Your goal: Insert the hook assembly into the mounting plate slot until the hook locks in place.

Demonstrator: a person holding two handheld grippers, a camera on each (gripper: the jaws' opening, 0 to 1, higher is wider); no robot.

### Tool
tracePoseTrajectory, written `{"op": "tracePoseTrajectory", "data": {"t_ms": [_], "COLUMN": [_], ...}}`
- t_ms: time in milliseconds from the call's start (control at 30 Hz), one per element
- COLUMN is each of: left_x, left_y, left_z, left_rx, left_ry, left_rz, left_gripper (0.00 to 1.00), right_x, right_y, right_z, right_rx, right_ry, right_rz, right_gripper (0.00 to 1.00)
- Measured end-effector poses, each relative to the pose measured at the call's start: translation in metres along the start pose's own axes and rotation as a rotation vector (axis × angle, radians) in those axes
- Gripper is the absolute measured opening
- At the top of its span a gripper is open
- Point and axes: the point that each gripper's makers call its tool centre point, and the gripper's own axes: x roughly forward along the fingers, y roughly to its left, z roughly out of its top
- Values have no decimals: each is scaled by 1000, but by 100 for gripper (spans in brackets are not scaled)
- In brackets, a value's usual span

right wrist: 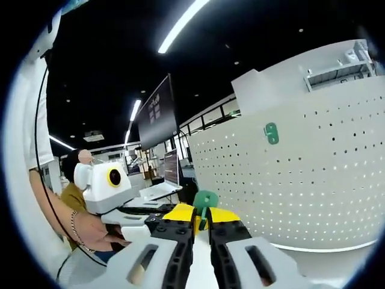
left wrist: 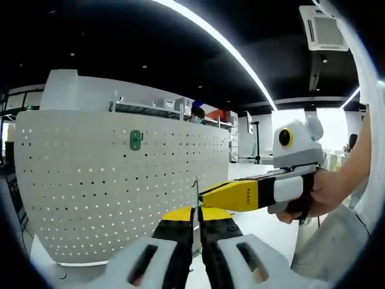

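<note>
A: Left gripper view first. What state are the left tongs (left wrist: 196, 232) in?

B: Jaws drawn nearly together around a thin upright metal piece, which rises just past the yellow tips. It looks like the wire part of the hook assembly, but it is too slim to confirm. The right tongs (left wrist: 207, 194) enter from the right, held in a hand (left wrist: 322, 191), and their yellow tip meets that same piece just above the left tips.

A: And the mounting plate?

B: Ahead and to the left of the left tongs stands a white perforated panel (left wrist: 114, 186). A small green plate (left wrist: 136, 139) sits on it, high up, well apart from both tongs.

A: Right gripper view?

B: The right tongs (right wrist: 201, 232) are clamped on a green hook piece (right wrist: 205, 200), which stands up between the yellow tips. The left tongs (right wrist: 135, 220) lie just to the left, in a hand (right wrist: 90, 232). The green plate (right wrist: 271, 133) is up and to the right on the panel (right wrist: 289, 180).

A: Which step is this?

B: By my reading, the assembly is held between both tongs and not yet carried to the slot. The next move calls for lifting it toward the green plate, lining it up with the slot, then pressing until it locks.

A: Surroundings?

B: The panel rests on a white tabletop (left wrist: 264, 226). The room is an open office with a dark ceiling, strip lights (right wrist: 180, 24) and a dark screen (right wrist: 157, 111).
</note>
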Motion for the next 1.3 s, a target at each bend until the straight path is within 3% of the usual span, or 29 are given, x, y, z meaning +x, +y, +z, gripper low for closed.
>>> {"op": "tracePoseTrajectory", "data": {"t_ms": [500,1300], "left_x": [0,0], "left_y": [-1,-4], "left_z": [-1,-1], "left_rx": [-2,18], "left_ry": [3,20], "left_rz": [20,6], "left_gripper": [2,5], "right_x": [-1,-3], "right_y": [-3,-1], "right_z": [-1,0], "right_rx": [61,48], "right_ry": [0,20], "right_rz": [-26,-27], "right_gripper": [1,0]}}
